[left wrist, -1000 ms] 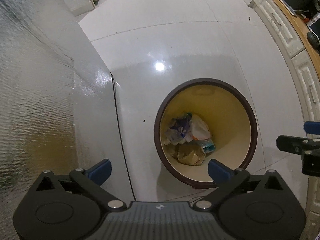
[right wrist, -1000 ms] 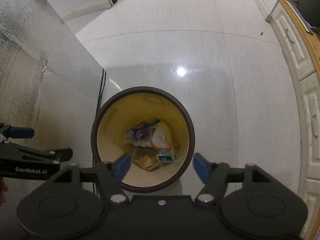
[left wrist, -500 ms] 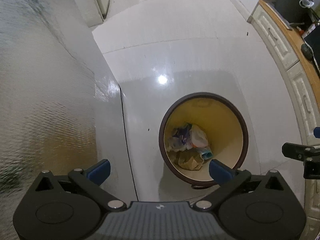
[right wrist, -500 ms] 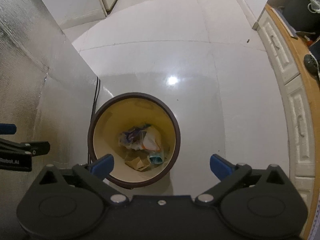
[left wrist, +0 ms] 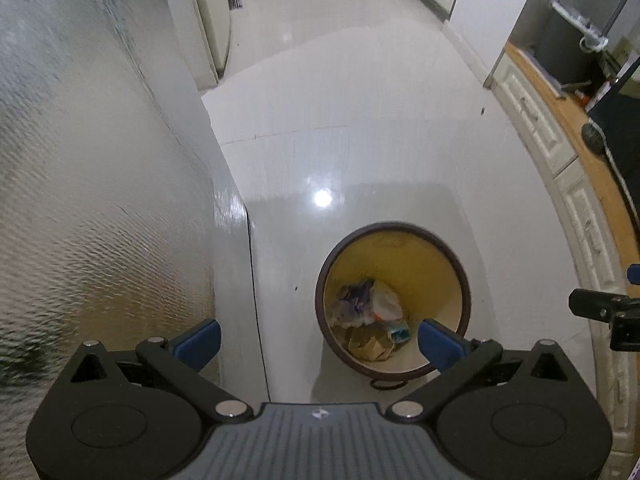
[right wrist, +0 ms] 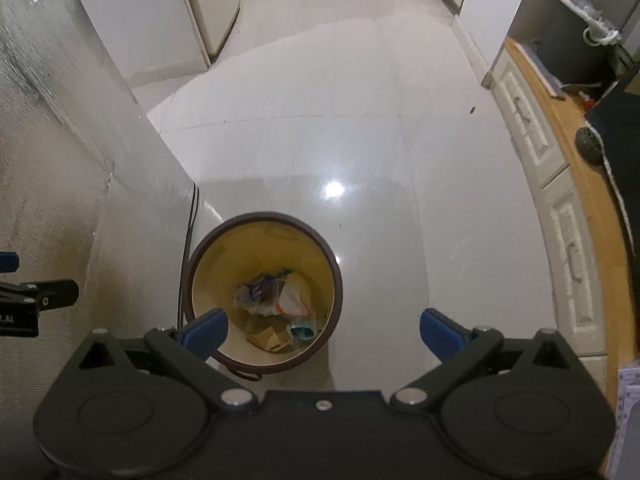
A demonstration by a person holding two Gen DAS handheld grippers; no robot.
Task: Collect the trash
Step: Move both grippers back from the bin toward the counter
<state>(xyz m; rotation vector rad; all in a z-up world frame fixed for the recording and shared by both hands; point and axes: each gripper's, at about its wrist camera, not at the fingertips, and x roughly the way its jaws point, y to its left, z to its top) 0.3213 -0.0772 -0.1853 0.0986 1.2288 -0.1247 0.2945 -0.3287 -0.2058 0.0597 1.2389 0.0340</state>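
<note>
A round bin with a brown rim (left wrist: 464, 280) and yellow inside stands on the white floor; it also shows in the right wrist view (right wrist: 338, 280). Trash (left wrist: 370, 320) lies at its bottom: plastic wrappers, brown paper, a teal scrap, seen too in the right wrist view (right wrist: 276, 308). My left gripper (left wrist: 318, 344) is open and empty, high above the bin's left edge. My right gripper (right wrist: 324, 330) is open and empty, high above the bin's right side. Each gripper shows at the edge of the other's view.
A silver textured appliance wall (left wrist: 100, 200) rises on the left, with a black cable (right wrist: 188, 240) beside the bin. White cabinets under a wooden counter (left wrist: 580, 168) run along the right. Tiled floor (right wrist: 320, 100) stretches ahead to a doorway.
Both grippers have risen away from the bin, which now looks smaller and lower in both views. The right gripper's jaws have opened wider. More of the room shows.
</note>
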